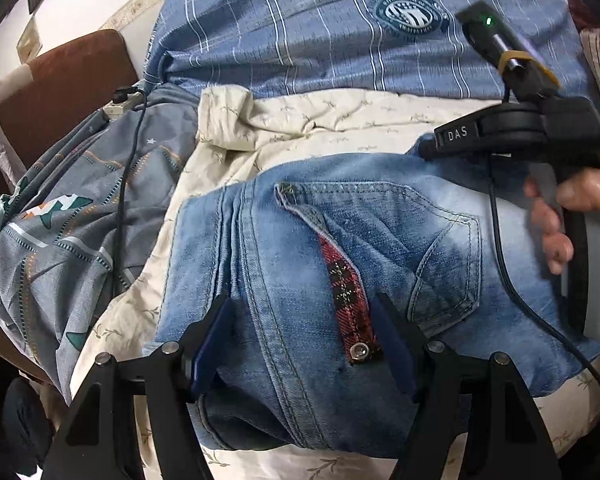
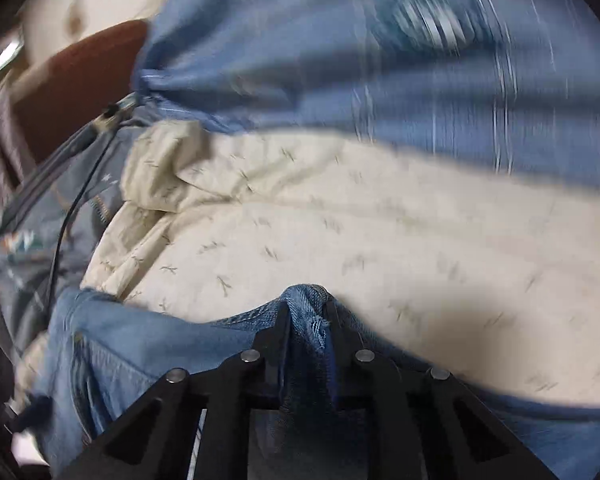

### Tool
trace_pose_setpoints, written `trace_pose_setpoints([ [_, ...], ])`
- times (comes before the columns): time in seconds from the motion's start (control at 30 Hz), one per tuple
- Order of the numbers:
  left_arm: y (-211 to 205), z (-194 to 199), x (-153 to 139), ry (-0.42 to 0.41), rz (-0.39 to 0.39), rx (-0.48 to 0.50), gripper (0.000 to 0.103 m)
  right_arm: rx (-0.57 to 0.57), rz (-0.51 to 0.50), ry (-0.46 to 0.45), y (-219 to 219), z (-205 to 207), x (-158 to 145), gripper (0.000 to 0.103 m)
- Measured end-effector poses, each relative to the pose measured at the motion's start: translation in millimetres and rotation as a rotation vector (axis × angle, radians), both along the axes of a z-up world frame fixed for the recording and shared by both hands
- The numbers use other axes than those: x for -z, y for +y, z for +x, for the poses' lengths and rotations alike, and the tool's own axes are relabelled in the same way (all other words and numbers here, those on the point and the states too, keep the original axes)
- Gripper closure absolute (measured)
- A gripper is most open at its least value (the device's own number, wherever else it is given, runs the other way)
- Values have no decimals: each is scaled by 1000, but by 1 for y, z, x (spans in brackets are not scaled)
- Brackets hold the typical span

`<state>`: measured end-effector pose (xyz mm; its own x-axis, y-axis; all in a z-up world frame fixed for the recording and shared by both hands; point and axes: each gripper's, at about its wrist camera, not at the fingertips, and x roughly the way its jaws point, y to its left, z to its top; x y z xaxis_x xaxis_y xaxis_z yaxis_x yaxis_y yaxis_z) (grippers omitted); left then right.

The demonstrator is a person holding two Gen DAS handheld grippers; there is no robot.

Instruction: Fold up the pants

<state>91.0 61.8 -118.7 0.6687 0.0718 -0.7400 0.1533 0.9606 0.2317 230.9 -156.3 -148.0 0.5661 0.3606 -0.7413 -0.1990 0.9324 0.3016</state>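
Light blue jeans lie folded on a cream bedsheet, back pocket up, with a red plaid strap across them. My left gripper stands open over their near part, with the strap and denim between its wide-set fingers. In the right wrist view, my right gripper is shut on a bunched edge of the jeans at their far side. A hand holds that gripper's body at the right of the left wrist view, where its fingertips are hidden.
A blue striped pillow lies across the back. A grey patterned quilt is heaped at the left, with a black cable running over it to a power strip. A brown headboard stands behind.
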Motion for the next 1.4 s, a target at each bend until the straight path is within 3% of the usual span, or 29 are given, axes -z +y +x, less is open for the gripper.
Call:
trace_pose_setpoints([
  [0.13, 4, -1, -2, 2, -23, -6, 30, 11, 108, 44, -15, 2, -2, 84],
  [0.27, 7, -6, -10, -26, -62, -11, 30, 41, 226, -33, -45, -22, -36, 84],
  [0.43, -3, -20, -21, -127, -40, 11, 30, 37, 199, 28, -57, -44, -34, 84],
  [0.5, -8, -17, -17, -104, -23, 20, 30, 27, 140, 78, -50, -44, -21, 84],
  [0.6, -10, -6, 3, 2, 8, -4, 30, 56, 78, 159, -52, -42, 6, 83],
  [0.8, -8, -14, -6, -62, -15, 1, 30, 89, 171, 88, -87, -65, -24, 83],
  [1.0, -22, -23, -22, -125, -96, 46, 30, 246, 264, -54, -184, -129, -59, 83],
  [1.03, -27, -23, -23, -129, -104, 63, 30, 281, 289, -60, -196, -137, -64, 81],
  [1.07, -33, -24, -24, -131, -113, 81, 30, 326, 314, -63, -215, -152, -65, 69],
  [1.1, -39, -25, -25, -132, -120, 94, 30, 382, 335, -67, -235, -170, -63, 63],
  [1.13, -45, -25, -25, -129, -128, 106, 30, 423, 351, -74, -248, -182, -63, 41],
  [1.17, -51, -26, -24, -125, -136, 115, 30, 485, 389, -91, -266, -203, -59, 32],
  [1.3, -76, -24, -19, -81, -168, 157, 30, 590, 542, -86, -312, -250, -44, 32],
  [1.4, -96, -26, -14, -72, -149, 178, 30, 626, 564, -32, -321, -266, -30, 32],
])
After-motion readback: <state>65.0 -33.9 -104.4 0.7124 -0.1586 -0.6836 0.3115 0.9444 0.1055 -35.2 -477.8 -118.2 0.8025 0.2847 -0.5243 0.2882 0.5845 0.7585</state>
